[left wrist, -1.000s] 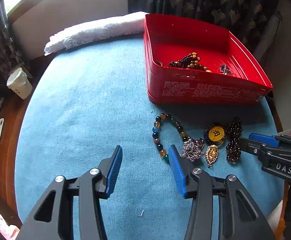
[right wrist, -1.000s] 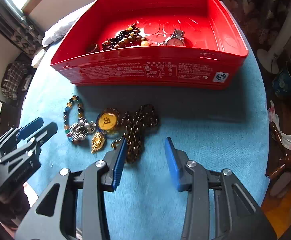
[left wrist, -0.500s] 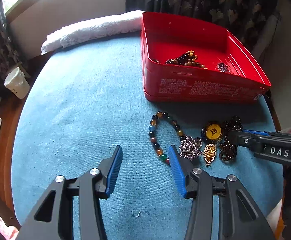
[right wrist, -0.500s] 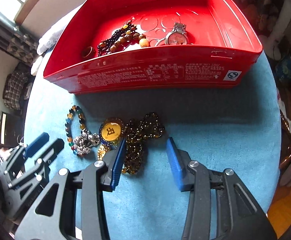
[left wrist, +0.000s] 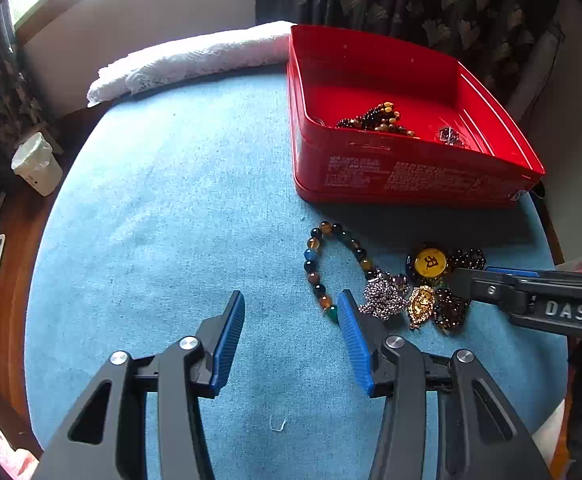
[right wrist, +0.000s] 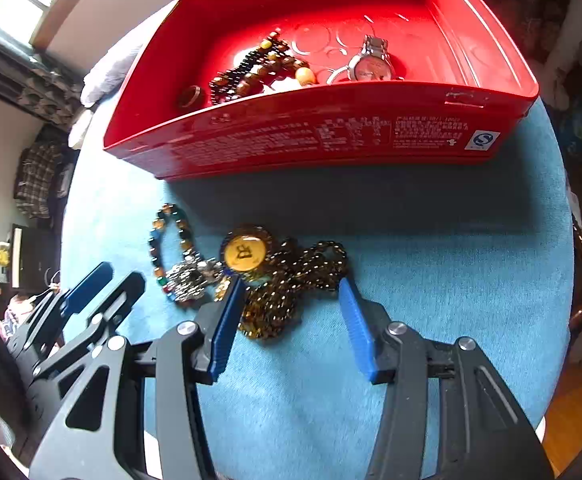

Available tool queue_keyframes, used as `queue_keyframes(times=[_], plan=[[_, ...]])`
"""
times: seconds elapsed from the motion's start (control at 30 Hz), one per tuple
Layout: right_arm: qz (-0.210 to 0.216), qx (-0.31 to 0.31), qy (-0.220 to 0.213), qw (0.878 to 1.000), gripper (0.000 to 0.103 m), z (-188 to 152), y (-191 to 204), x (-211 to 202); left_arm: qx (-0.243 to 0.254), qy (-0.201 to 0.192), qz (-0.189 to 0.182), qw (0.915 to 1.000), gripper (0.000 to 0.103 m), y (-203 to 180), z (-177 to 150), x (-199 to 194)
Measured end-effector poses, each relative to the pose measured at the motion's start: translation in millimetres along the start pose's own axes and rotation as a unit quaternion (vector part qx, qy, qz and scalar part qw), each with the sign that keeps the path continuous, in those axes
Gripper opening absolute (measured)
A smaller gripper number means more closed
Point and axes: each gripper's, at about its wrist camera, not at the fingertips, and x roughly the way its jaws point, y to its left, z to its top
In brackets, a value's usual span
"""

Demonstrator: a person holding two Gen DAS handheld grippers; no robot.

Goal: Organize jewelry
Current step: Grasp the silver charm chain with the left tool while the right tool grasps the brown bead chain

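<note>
A dark bead necklace point(right wrist: 291, 284) with a yellow pendant point(right wrist: 246, 255) lies heaped on the blue cloth point(right wrist: 431, 280), just in front of the red tin point(right wrist: 331, 136). The right gripper point(right wrist: 291, 300) is spread wide around the near part of the heap, its left fingertip point(right wrist: 233, 292) touching or just over the beads, the right one on bare cloth beside them; it grips nothing. Left of the pendant sit a silver charm point(left wrist: 383, 296) and a small gold pendant point(left wrist: 421, 306), both close against the heap, and a loop bracelet point(left wrist: 331, 264) of coloured beads touches the charm. The left gripper point(left wrist: 291, 320) hangs open over bare cloth, its right fingertip point(left wrist: 349, 320) at the near end of the bracelet. Inside the tin are a brown bead string point(right wrist: 259, 68), a ring point(right wrist: 191, 96) and a watch point(right wrist: 371, 64); its front wall stands between the heap and these. A white towel point(left wrist: 187, 60) lies at the far edge of the cloth, left of the tin, and a white bin point(left wrist: 37, 164) stands on the floor
</note>
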Motion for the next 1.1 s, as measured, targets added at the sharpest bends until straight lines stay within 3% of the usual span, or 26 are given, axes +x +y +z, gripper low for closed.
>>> queue_keyframes(times=[0.17, 0.23, 0.33, 0.47, 0.7, 0.8, 0.83, 1.0, 1.1], plan=[[-0.028, -0.039, -0.015, 0.999, 0.039, 1.1, 9.1, 3.0, 0.005, -0.002, -0.005, 1.0, 0.048, -2.4, 0.6, -1.3], [-0.037, -0.057, -0.015, 0.998, 0.027, -0.6, 8.3, 0.7, 0.009, -0.002, -0.012, 0.9999, 0.048, -4.8, 2.1, -1.5], [-0.056, -0.054, -0.017, 0.997, 0.025, -1.9, -3.3, -6.3, 0.017, -0.002, -0.025, 0.9995, 0.048, -11.2, 4.2, -1.1], [-0.087, -0.04, -0.024, 0.995, 0.025, -6.8, -29.6, -18.0, 0.033, 0.004, -0.049, 0.9982, 0.048, -24.6, 5.1, 1.2], [-0.072, -0.03, -0.023, 0.997, 0.026, -13.7, -50.4, -20.8, 0.043, 0.022, -0.062, 0.9969, 0.048, -37.8, 6.5, 14.5], [-0.064, -0.026, -0.022, 0.997, 0.028, -12.3, -53.7, -19.8, 0.044, 0.026, -0.067, 0.9965, 0.04, -41.9, 7.3, 18.4], [-0.063, -0.025, -0.022, 0.997, 0.029, -12.4, -56.4, -20.9, 0.042, 0.032, -0.075, 0.9958, 0.033, -43.1, 7.8, 20.4], [-0.056, -0.021, -0.021, 0.998, 0.03, -11.8, -61.3, -20.0, 0.041, 0.033, -0.074, 0.9959, 0.029, -48.6, 8.4, 23.6], [-0.057, -0.022, -0.022, 0.998, 0.03, -11.2, -61.0, -18.2, 0.031, 0.025, -0.089, 0.9953, 0.019, -45.2, 10.2, 15.4]])
